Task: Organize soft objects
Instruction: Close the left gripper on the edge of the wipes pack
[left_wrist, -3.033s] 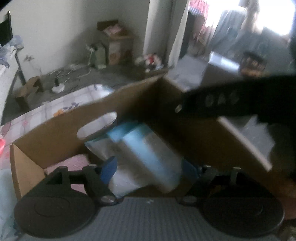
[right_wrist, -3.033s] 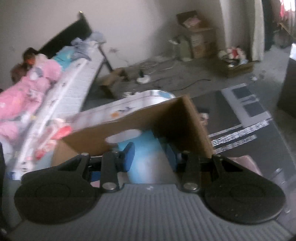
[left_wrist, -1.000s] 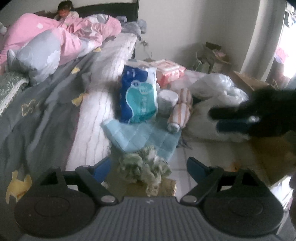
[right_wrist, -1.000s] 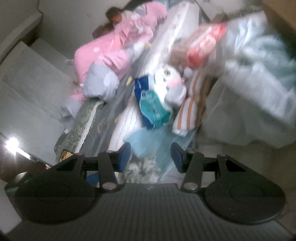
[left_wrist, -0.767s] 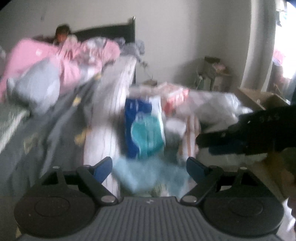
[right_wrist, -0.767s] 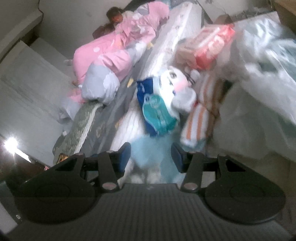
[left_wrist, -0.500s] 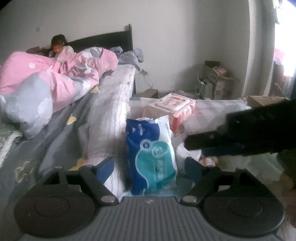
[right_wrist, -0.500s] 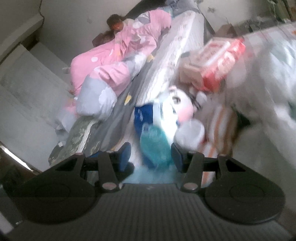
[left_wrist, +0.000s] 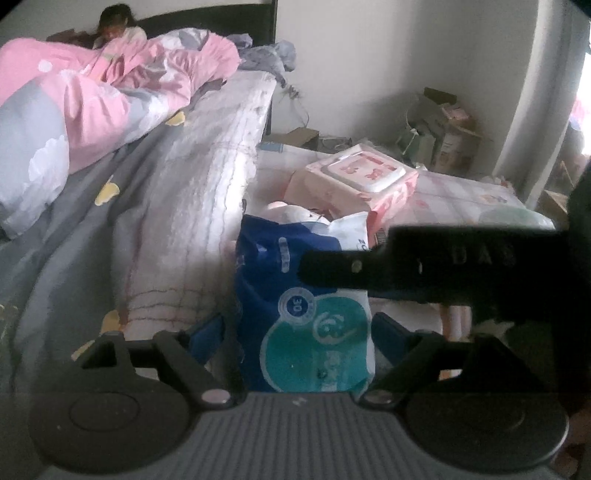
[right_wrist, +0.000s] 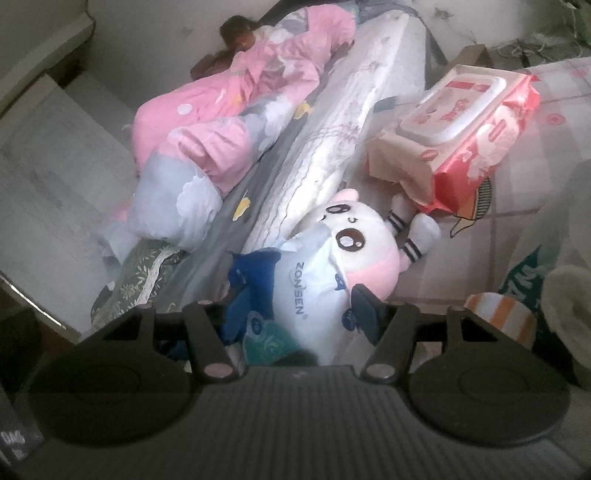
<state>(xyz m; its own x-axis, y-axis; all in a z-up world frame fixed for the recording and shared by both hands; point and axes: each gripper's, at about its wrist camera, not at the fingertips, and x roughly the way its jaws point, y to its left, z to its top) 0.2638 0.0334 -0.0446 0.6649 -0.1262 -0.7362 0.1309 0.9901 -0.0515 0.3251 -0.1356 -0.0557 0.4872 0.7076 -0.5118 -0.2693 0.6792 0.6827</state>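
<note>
1. The blue-and-teal soft pack (left_wrist: 306, 325) stands upright at the edge of the bed, leaning toward the quilted mattress side (left_wrist: 207, 206) and sitting between the fingers of the left gripper (left_wrist: 297, 334). Those fingers are spread wide on either side of it and I see no pad pressing it — nothing is held yet.
2. The right gripper (right_wrist: 291, 314) comes at the same pack from the other side; its fingers are opening, with the pack's crinkled white-and-blue top between them but not squeezed.
3. By my judgement the task is only partly done: many soft things lie loose here, and no bin or box shows in either view.
4. Left to sort — the white-and-pink plush toy (right_wrist: 354, 240), round and fuzzy, lying against the pack; the pink wet-wipe pack (right_wrist: 469, 122) with its hard white flip lid, tilted on the tiled sheet; an orange-striped rolled cloth (right_wrist: 498, 314) at the right edge.
5. The pack's film looks glossy and slack, likely to dent under a grip.
6. Further out, a puffy pink-and-grey duvet (left_wrist: 85, 110) covers a person lying at the head of the bed.
</note>
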